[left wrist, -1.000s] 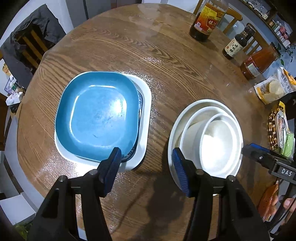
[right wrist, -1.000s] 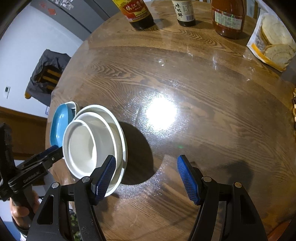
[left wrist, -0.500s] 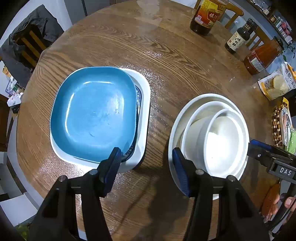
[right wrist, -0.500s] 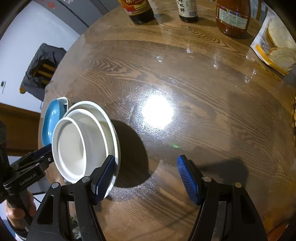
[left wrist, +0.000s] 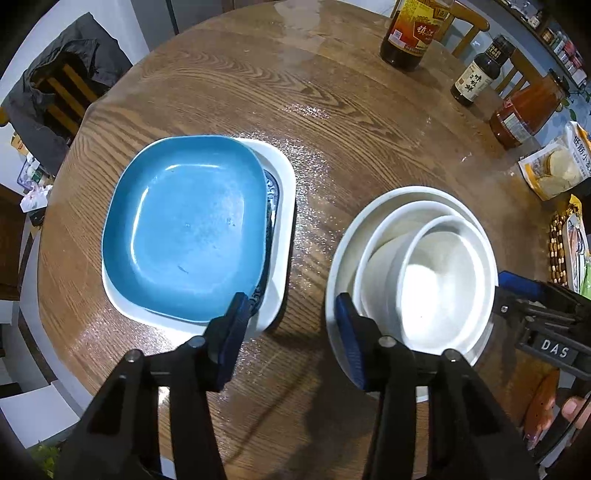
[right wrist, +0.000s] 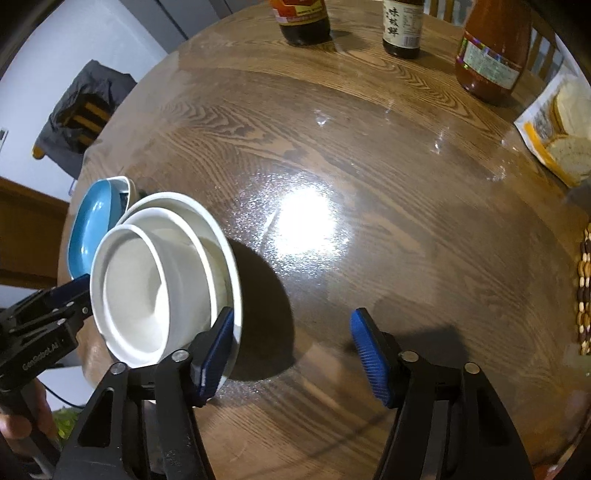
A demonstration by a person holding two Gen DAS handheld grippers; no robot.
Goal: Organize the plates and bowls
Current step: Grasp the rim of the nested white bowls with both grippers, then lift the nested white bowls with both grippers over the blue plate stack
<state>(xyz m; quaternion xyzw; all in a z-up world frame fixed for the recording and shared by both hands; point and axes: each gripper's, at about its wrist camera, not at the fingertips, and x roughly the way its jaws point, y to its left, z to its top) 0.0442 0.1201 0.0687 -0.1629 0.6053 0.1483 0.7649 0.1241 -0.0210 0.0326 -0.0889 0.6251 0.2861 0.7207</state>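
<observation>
A blue square plate (left wrist: 184, 232) lies stacked on a patterned plate and a white square plate (left wrist: 282, 192) on the round wooden table (left wrist: 332, 110). To its right stands a white round plate (left wrist: 373, 206) holding two nested white bowls (left wrist: 439, 280). My left gripper (left wrist: 291, 328) is open and empty, hovering between the two stacks. My right gripper (right wrist: 291, 350) is open and empty; its left finger is at the near rim of the white round plate (right wrist: 225, 240) with the bowls (right wrist: 144, 291). The blue plate (right wrist: 90, 221) shows behind.
Two dark sauce bottles (left wrist: 413, 33) (left wrist: 476, 74), a red sauce jar (left wrist: 524, 110) and a bag of flatbreads (left wrist: 554, 166) stand at the far right of the table. A chair draped with a dark jacket (left wrist: 59, 92) is at the far left. Snack packets (left wrist: 576, 243) lie at the right edge.
Both grippers have shifted a little; the bowl stack now appears nearer the right gripper's left finger. The dishes have not moved and both grippers stay open.
</observation>
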